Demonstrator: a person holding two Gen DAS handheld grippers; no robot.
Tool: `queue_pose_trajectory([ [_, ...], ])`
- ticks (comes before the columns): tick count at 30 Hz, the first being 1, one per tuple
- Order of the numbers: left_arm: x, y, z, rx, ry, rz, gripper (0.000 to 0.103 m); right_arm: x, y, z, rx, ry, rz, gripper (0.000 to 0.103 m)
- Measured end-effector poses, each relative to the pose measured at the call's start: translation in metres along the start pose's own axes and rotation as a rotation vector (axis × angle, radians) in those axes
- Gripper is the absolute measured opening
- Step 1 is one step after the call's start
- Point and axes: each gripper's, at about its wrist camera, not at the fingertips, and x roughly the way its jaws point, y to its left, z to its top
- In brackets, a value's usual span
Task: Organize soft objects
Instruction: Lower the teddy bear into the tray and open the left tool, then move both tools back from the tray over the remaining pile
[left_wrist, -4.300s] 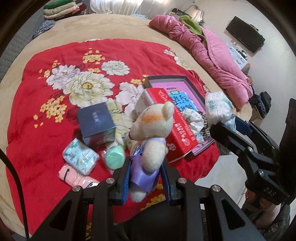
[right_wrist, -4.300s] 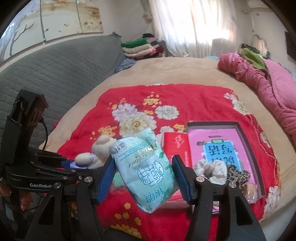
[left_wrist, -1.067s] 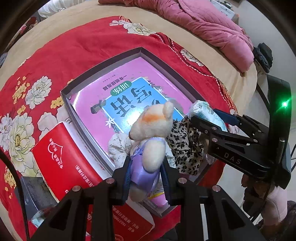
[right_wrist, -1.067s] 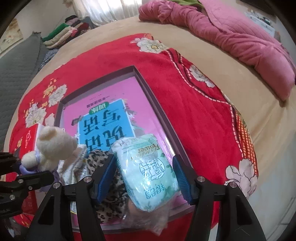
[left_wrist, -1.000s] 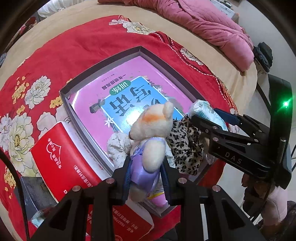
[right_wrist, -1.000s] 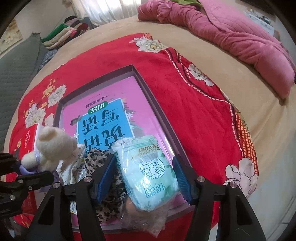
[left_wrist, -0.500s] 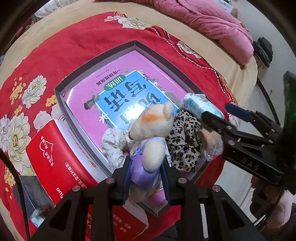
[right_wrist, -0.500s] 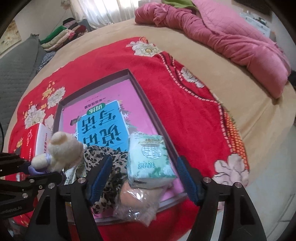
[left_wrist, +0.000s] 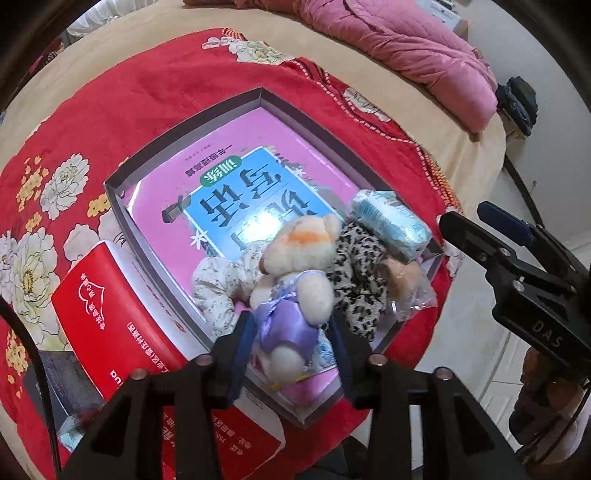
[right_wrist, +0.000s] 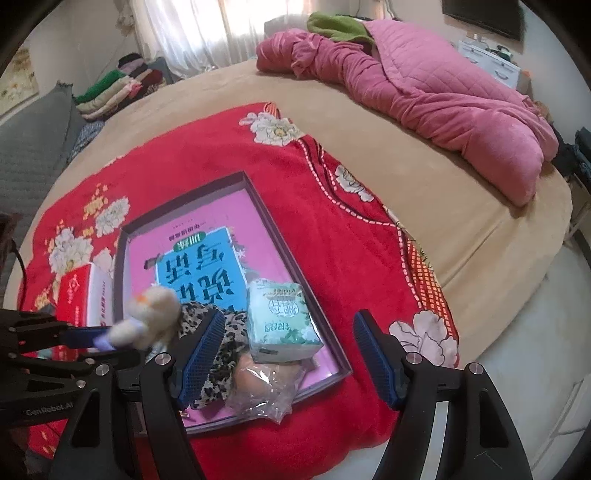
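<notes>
My left gripper (left_wrist: 291, 341) is shut on a cream teddy bear in a purple dress (left_wrist: 295, 273), held over the near end of a shallow grey box with a pink and blue bottom (left_wrist: 236, 162). In the box lie a pale floral cloth (left_wrist: 218, 280), a leopard-print cloth (left_wrist: 360, 266), a clear bag with a tan thing (left_wrist: 404, 278) and a pale green tissue pack (left_wrist: 389, 223). My right gripper (right_wrist: 288, 354) is open and empty, just above and behind the tissue pack (right_wrist: 279, 315). The bear (right_wrist: 153, 317) also shows at the left of the right wrist view.
The box sits on a red floral blanket (right_wrist: 332, 229) on a tan round bed (right_wrist: 424, 177). A red box (left_wrist: 122, 314) lies left of the grey box, with a dark box (left_wrist: 59, 373) beyond it. A pink quilt (right_wrist: 424, 77) lies at the far right. Folded clothes (right_wrist: 114, 88) are stacked at the back.
My right gripper opened and let the tissue pack drop into the box, then drew back and up. My left gripper still holds the bear over the box.
</notes>
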Motion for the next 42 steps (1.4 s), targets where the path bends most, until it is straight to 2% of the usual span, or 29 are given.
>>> queue_pose_trajectory([
  [2, -0.004, 0.0, 0.0, 0.004, -0.009, 0.0, 0.051, -0.005, 0.0, 0.001, 0.007, -0.009, 0.004, 0.074],
  [16, -0.03, 0.006, -0.01, -0.022, -0.064, -0.005, 0.055, -0.038, 0.004, 0.005, 0.035, -0.063, 0.033, 0.074],
  [18, -0.037, 0.006, -0.012, -0.022, -0.08, -0.004, 0.06, -0.041, 0.006, 0.005, 0.027, -0.065, 0.014, 0.074],
  [20, -0.045, 0.006, -0.016, -0.024, -0.103, 0.007, 0.062, -0.044, 0.011, 0.005, -0.001, -0.072, -0.023, 0.074],
  [23, -0.055, 0.008, -0.019, -0.033, -0.123, 0.012, 0.062, -0.05, 0.012, 0.003, 0.011, -0.08, -0.003, 0.074],
  [36, -0.092, 0.016, -0.05, -0.057, -0.177, 0.051, 0.071, -0.078, 0.033, -0.004, -0.023, -0.115, 0.018, 0.074],
  [42, -0.104, 0.021, -0.064, -0.082, -0.199, 0.045, 0.076, -0.092, 0.047, -0.006, -0.046, -0.144, 0.028, 0.075],
])
